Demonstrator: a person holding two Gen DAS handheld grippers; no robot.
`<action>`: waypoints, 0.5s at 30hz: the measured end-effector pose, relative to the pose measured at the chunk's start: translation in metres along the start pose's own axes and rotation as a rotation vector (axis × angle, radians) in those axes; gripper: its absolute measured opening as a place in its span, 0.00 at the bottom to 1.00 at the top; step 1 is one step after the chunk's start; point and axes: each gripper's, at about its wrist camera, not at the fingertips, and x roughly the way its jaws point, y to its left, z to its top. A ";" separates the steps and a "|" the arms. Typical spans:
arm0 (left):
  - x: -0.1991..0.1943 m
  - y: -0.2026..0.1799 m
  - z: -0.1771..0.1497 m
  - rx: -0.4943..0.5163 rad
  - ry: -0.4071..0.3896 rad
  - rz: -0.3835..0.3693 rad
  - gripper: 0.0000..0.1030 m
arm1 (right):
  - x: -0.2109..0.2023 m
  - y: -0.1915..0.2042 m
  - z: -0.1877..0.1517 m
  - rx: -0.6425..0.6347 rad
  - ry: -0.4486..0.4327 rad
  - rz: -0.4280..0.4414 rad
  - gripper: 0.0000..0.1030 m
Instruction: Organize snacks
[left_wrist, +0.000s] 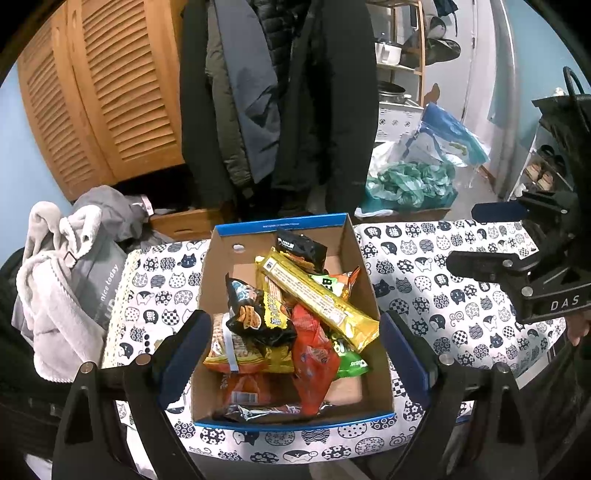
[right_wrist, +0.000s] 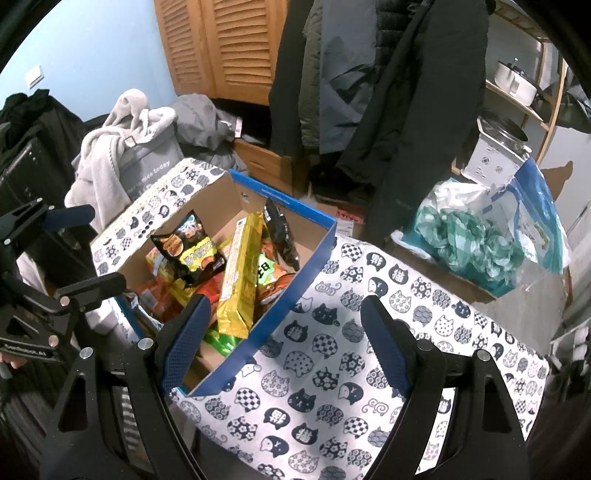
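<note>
A blue-rimmed cardboard box stands on a cat-print tablecloth and holds several snack packs. A long yellow pack lies on top, with a black pack, a red pack and a green pack around it. My left gripper is open and empty, its jaws standing either side of the box's near end. My right gripper is open and empty above the cloth at the box's right wall. The yellow pack shows there too.
Dark coats hang behind the table. A grey fleece pile lies at the left. A louvred wooden cabinet stands at the back left. Plastic bags and a shelf are at the right. The right gripper shows in the left view.
</note>
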 end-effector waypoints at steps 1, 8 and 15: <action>0.000 0.000 0.000 0.001 -0.001 -0.001 0.91 | 0.000 0.000 0.000 0.001 -0.001 0.000 0.80; -0.001 0.000 0.000 0.007 -0.006 -0.002 0.91 | 0.000 0.000 0.000 0.002 -0.002 -0.001 0.80; -0.001 0.000 0.000 0.008 -0.007 0.009 0.91 | 0.000 -0.001 0.000 0.003 -0.001 -0.001 0.80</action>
